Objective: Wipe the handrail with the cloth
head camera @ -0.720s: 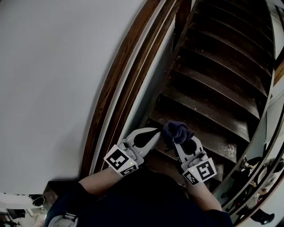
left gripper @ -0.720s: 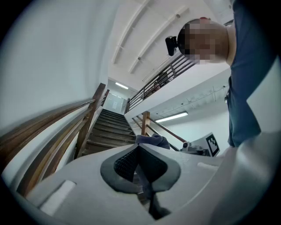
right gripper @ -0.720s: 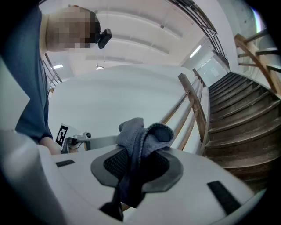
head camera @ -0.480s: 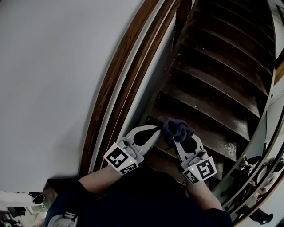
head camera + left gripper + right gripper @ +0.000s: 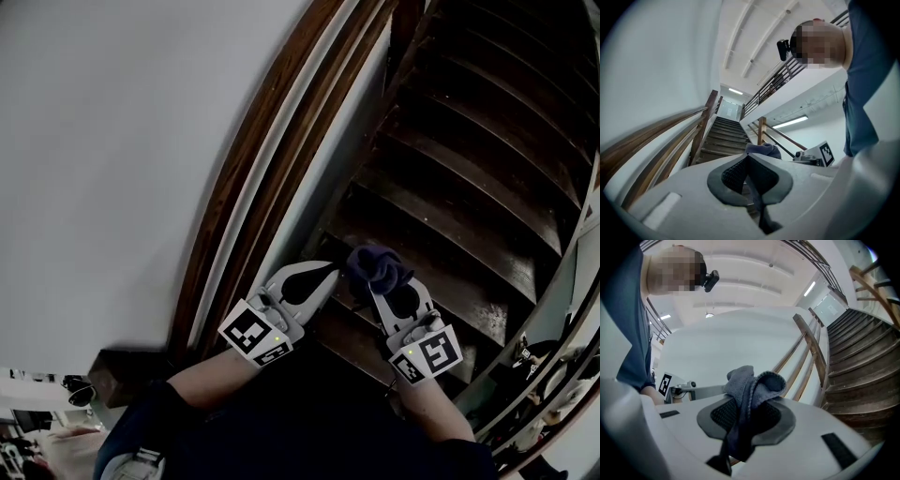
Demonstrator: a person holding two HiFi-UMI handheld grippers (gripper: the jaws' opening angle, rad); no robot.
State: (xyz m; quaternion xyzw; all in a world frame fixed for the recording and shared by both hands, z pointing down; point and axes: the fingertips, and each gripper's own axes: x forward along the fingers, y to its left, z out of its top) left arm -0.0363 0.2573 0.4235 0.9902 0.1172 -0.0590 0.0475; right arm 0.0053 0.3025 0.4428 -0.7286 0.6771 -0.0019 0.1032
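Fingers on right gripper (image 5: 375,289) pinch the cloth (image 5: 375,266), left gripper (image 5: 326,274) is closed empty; handrail (image 5: 246,178) climbs away left of both, nearer the left gripper tbh.

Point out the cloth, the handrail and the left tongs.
dark blue cloth (image 5: 753,382), right gripper view, its bunched top fold.
brown wooden handrail (image 5: 232,187), head view, mid-length of the top rail.
left tongs (image 5: 331,272), head view, midway between the closed tips.

The dark blue cloth (image 5: 375,267), bunched into a crumpled wad in the right gripper (image 5: 380,287), sits near the handrail (image 5: 253,159), a dark brown wooden rail sloping upward.
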